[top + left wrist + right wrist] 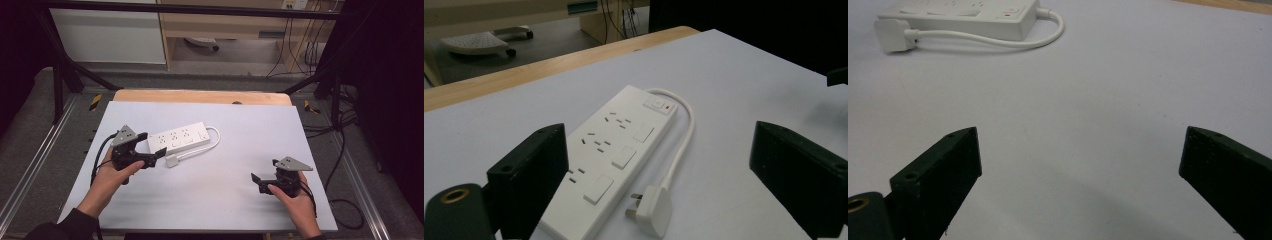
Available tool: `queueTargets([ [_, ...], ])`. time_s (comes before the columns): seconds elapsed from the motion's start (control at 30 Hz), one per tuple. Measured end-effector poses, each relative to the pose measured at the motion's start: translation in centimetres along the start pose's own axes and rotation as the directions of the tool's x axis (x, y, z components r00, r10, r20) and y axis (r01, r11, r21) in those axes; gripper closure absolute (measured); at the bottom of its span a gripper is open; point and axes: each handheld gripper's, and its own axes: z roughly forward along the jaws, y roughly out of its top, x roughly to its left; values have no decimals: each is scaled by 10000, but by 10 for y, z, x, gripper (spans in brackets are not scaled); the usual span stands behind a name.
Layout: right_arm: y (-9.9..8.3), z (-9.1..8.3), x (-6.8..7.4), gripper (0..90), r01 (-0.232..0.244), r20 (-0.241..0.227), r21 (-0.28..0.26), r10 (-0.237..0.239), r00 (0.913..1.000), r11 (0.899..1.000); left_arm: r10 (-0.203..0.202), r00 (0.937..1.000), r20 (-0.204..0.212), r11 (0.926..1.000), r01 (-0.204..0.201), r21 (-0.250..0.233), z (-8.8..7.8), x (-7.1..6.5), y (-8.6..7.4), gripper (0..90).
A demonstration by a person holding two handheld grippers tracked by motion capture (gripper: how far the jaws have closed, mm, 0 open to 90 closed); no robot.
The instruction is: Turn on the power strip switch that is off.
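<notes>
No work appears begun: the white power strip (179, 138) lies flat toward the counter's (225, 200) left, its plug (172, 160) unplugged beside it, left tongs (148, 148) gaping empty at its end, right tongs (259, 180) gaping empty well apart.

White power strip (179, 138) on table (225, 200)

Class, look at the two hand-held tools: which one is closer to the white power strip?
The left tool: its open jaws sit right at the power strip's near end, while the right tool rests far off across bare white table.
</notes>
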Motion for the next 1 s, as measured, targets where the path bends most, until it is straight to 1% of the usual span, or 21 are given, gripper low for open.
queueTargets([
  [0.07,0,0,0,38,1,6,-9,-1,10000,10000,28,10000,-7,10000,-28,18,3,-1,1,91],
  [0.1,0,0,0,38,10,-16,1,-10,10000,10000,-38,10000,-36,10000,38,0,8,-2,3,91],
  [0.17,0,0,0,38,40,-14,23,-40,10000,10000,-72,9999,-100,10000,72,-19,14,-3,5,93],
  [0.2,0,0,1,38,35,-11,15,-35,10000,10000,-72,9999,-100,10000,72,-19,14,-3,5,94],
  [0.23,0,-1,1,38,19,-12,0,-19,10000,10000,-109,9998,-160,9999,108,-31,20,-3,6,95],
  [0.37,0,-1,0,38,10,6,-20,-10,10000,10000,-117,9998,-166,9999,117,2,32,-4,10,100],
  [0.4,0,-1,0,38,11,6,-15,-11,10000,10000,-117,9998,-166,9999,117,2,32,-4,10,101],
  [0.43,0,-2,0,37,12,3,-3,-12,10000,10000,-145,9998,-159,9999,146,67,38,-5,10,102],
  [0.47,0,-2,1,37,-1,9,13,1,10000,10000,-145,9998,-159,9999,146,67,38,-5,10,103],
  [0.5,0,-2,1,37,-12,7,2,12,10000,10000,-149,9998,-139,9998,150,97,43,-5,11,104],
  [0.53,-1,-2,1,37,-45,0,-27,45,10000,10000,-149,9998,-139,9998,150,97,43,-5,11,104],
  [0.57,-1,-3,1,37,-47,5,-28,47,10000,10000,-162,9998,-146,9998,163,102,48,-6,11,104],
  [0.63,-1,-3,1,37,-5,43,-33,5,10000,10000,-181,9998,-113,9997,183,137,54,-7,11,106],
  [0.7,-1,-4,1,37,-57,22,-28,57,10000,10000,-160,9997,-180,9997,163,186,59,-7,11,106],
  [0.73,-1,-4,1,37,-66,3,4,66,10000,10000,-202,9997,-149,9995,205,233,61,-7,10,106],
  [0.8,-1,-5,0,36,-73,75,-13,73,9999,10000,-175,9996,-209,9995,181,274,64,-7,11,109],
  [0.87,-1,-5,-1,32,-89,132,-59,89,9999,9999,-157,9997,-198,9993,164,330,70,-8,11,110],
  [1.0,-2,-5,-2,32,-108,125,-51,108,9999,9999,-147,9997,-208,9992,154,365,76,-8,12,112],
])
